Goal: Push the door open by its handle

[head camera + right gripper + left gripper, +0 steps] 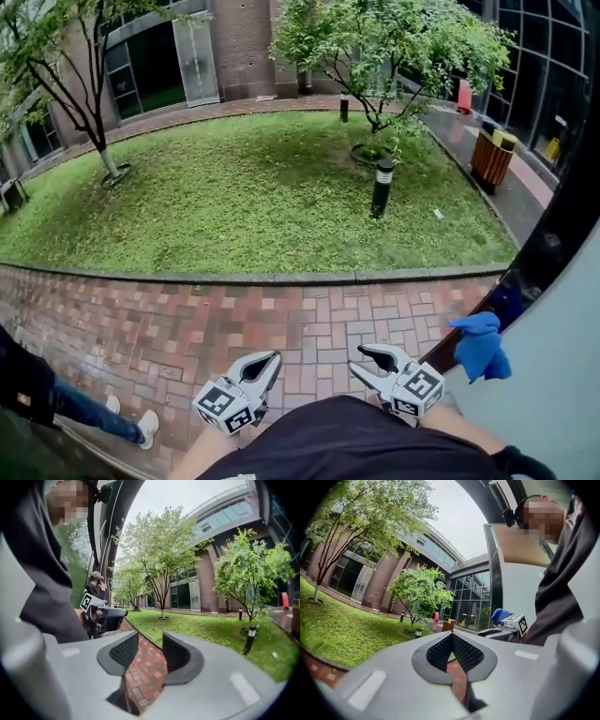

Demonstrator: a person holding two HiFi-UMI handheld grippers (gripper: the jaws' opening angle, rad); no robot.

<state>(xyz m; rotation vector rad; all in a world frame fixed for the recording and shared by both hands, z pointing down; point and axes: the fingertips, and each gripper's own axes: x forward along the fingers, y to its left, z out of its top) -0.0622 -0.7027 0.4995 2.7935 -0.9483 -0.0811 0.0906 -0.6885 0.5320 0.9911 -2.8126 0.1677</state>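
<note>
Grey right gripper [151,641] stands spread over brick paving [281,319], empty; the left gripper [451,634] is pressed together on nothing. Just beside, the pale door [562,366] stands swung open, blue cloth [480,343] at its edge, handle not discernible. Unheld, it could swing back onto that gripper.

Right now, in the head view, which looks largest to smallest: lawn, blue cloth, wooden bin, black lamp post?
1. lawn
2. blue cloth and wooden bin, about alike; cloth sits nearer the camera
3. black lamp post
</note>
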